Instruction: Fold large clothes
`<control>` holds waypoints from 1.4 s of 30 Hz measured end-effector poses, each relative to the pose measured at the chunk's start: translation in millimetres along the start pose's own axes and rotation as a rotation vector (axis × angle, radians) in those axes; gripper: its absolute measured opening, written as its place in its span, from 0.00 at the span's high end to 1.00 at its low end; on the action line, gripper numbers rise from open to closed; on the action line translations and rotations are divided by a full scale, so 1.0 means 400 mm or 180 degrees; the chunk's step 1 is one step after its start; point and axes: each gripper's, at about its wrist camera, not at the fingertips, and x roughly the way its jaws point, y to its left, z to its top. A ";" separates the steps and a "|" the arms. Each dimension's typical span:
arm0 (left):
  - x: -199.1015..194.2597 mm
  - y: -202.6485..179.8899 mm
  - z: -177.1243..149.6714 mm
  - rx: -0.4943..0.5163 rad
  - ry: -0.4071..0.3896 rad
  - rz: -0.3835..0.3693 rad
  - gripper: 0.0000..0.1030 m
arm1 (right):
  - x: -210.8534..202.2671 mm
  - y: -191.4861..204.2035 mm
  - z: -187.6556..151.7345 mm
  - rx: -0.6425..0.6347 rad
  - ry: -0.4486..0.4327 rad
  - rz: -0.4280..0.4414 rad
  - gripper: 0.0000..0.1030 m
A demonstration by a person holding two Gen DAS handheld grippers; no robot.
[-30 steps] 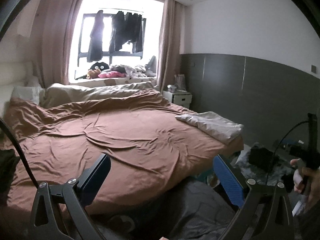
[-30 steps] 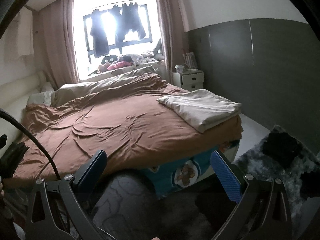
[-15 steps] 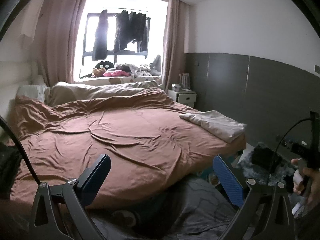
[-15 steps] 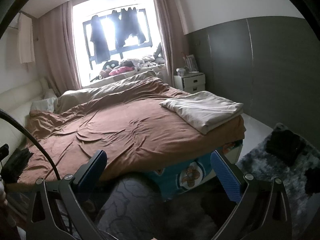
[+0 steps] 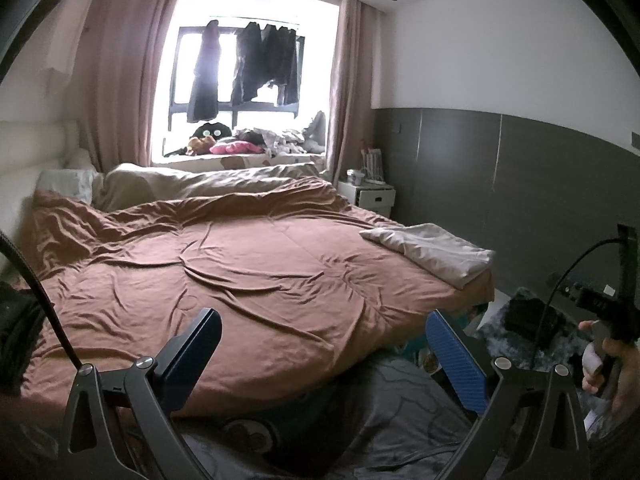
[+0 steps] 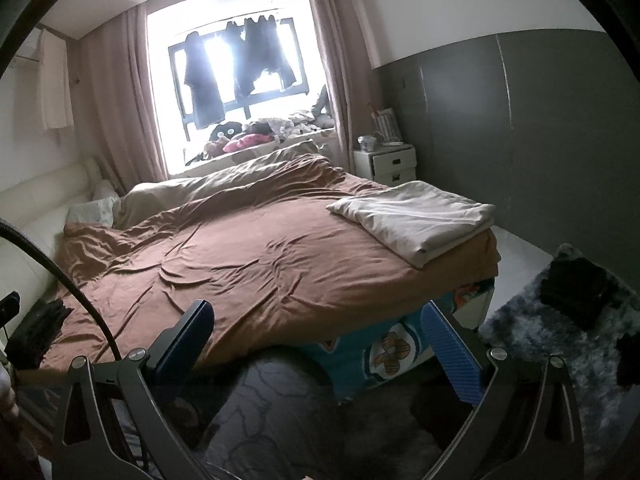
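Note:
A folded beige cloth [image 5: 434,250] lies on the far right corner of the bed, on the brown duvet [image 5: 240,276]; it also shows in the right wrist view [image 6: 416,220]. A dark garment [image 6: 38,330] lies at the bed's left edge, also at the left rim of the left wrist view [image 5: 14,332]. My left gripper [image 5: 324,344] is open and empty, held before the bed's near edge. My right gripper [image 6: 318,338] is open and empty, off the bed's near right corner.
A white nightstand [image 6: 386,162] stands by the grey wall. Dark clothes hang at the window [image 5: 248,64], with toys and laundry on the sill. A shaggy grey rug [image 6: 560,332] with a black item [image 6: 576,290] lies right of the bed. A dark blanket [image 5: 380,412] hangs below.
Both grippers have risen and tilted up slightly, so the bed sits lower in both views. Both stay open and empty. Nothing on the bed moved.

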 end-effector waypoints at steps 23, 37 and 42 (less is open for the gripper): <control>0.002 -0.007 -0.006 -0.0052 0.0046 -0.0008 0.00 | -0.001 0.011 0.001 -0.0042 0.0003 -0.0028 0.00; 0.011 0.008 -0.020 -0.0150 0.0093 0.0066 0.00 | 0.003 0.012 0.002 -0.0073 0.0025 0.0020 0.00; 0.011 0.013 -0.020 -0.0150 0.0091 0.0084 0.00 | 0.004 0.016 0.006 -0.0076 0.0025 0.0036 0.00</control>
